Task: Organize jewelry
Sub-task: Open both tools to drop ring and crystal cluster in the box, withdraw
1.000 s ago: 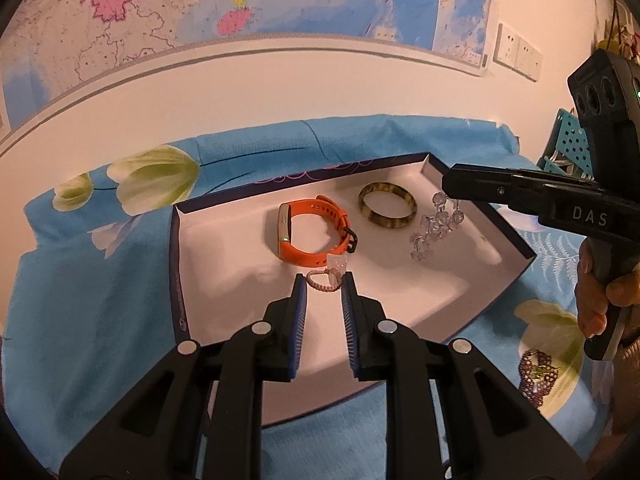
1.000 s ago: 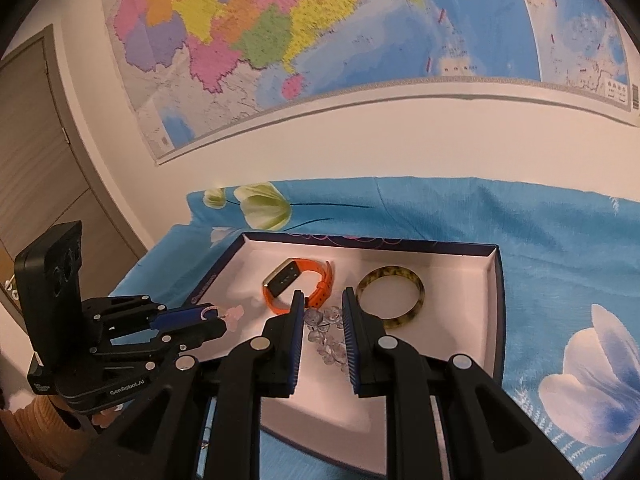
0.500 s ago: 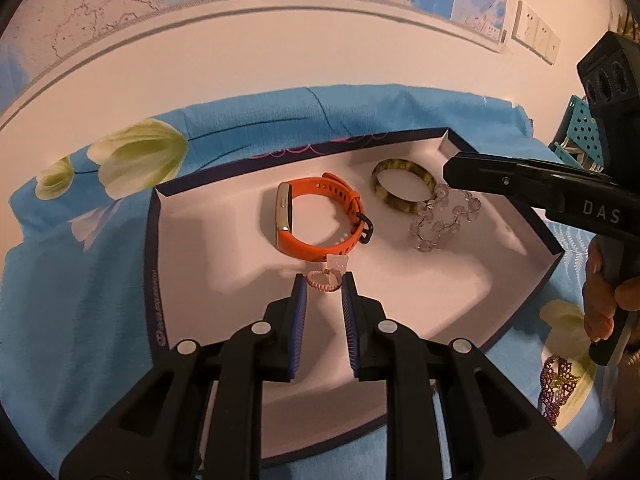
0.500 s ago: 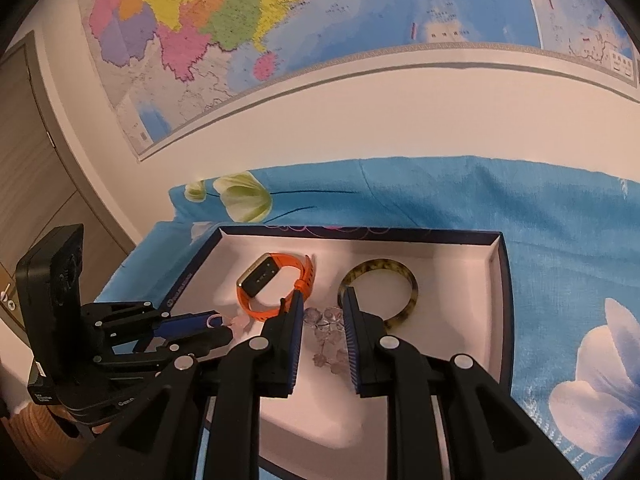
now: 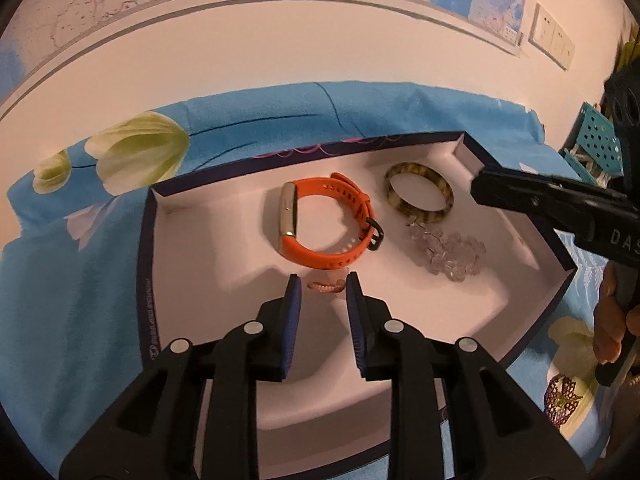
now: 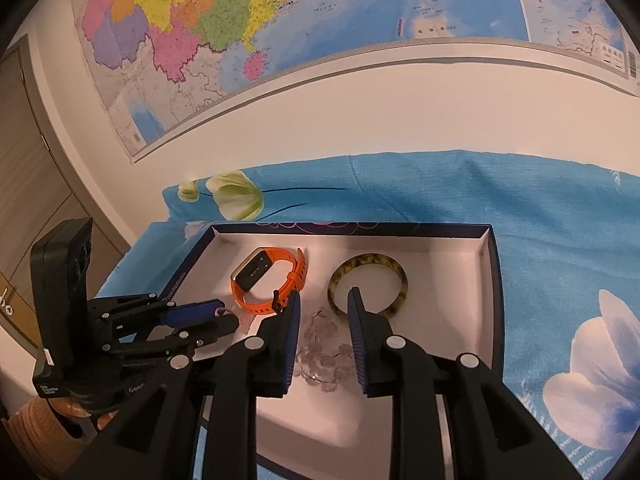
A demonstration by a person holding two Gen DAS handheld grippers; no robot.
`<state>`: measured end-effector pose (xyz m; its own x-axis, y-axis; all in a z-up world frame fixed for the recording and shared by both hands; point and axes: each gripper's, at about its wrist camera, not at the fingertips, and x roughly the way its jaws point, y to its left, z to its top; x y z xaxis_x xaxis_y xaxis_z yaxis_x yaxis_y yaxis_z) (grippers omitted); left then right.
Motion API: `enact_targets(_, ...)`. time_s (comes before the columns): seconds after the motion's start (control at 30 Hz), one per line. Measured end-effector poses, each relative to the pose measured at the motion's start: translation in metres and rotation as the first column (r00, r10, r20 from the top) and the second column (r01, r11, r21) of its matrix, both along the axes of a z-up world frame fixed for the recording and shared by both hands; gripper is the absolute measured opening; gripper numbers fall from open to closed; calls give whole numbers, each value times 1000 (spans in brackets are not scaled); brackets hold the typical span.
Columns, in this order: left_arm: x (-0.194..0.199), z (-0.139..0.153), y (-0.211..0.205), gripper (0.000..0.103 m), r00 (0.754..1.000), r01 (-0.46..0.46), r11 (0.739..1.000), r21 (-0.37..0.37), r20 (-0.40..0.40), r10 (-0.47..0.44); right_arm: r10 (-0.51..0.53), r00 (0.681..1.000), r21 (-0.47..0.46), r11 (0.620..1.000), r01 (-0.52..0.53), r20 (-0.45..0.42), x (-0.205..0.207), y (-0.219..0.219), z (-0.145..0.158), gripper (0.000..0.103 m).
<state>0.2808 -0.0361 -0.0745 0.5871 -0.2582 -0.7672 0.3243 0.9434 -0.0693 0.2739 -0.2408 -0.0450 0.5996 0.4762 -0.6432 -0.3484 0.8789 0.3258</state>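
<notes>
A white tray (image 5: 192,248) with a dark rim fills the middle of both views and already holds four pieces, so the sorting looks well along. An orange watch (image 5: 320,224) sits at its centre, a mottled bangle (image 5: 420,196) to the upper right, and clear beads (image 5: 448,254) below the bangle. A small pink ring (image 5: 326,286) lies on the tray floor between the left gripper (image 5: 322,280) pads; its jaws are opening and no longer press it. The right gripper (image 6: 324,300) hovers over the beads, jaws also opening, nothing clamped. One purple piece (image 5: 562,394) waits outside, lower right, on the blue flowered cloth (image 5: 80,280). Behind are a pale wall, a map (image 6: 280,20) and a door (image 6: 24,140) at left.
</notes>
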Motion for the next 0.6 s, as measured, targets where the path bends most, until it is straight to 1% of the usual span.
enact_targets(0.1, -5, 6, 4, 36, 1000, -6, 1000, -14, 24, 6, 7, 1000, 0, 1000, -7, 12, -7, -1, 4, 23)
enact_targets(0.13, -7, 8, 5, 36, 999, -5, 1000, -17, 31, 5, 10, 1000, 2, 1000, -10, 15, -9, -1, 6, 25)
enact_targets(0.2, -15, 16, 7, 42, 998, -3, 1000, -20, 64, 4, 15, 1000, 4, 1000, -15, 26, -16, -2, 9, 29)
enact_targets(0.3, -30, 27, 8, 43, 994, 2, 1000, -23, 110, 0, 31, 999, 2, 1000, -31, 43, -29, -3, 15, 31)
enact_targets(0.37, -42, 35, 10, 45, 990, 7, 1000, -24, 143, -3, 45, 997, -1, 999, -45, 57, -40, -4, 19, 38)
enact_targets(0.53, -75, 52, 14, 48, 978, 30, 999, -32, 205, -22, 78, 994, -8, 997, -78, 70, -66, -5, 23, 38)
enact_targets(0.6, -86, 54, 16, 48, 975, 38, 999, -31, 218, -31, 90, 993, -16, 996, -89, 71, -78, -5, 23, 38)
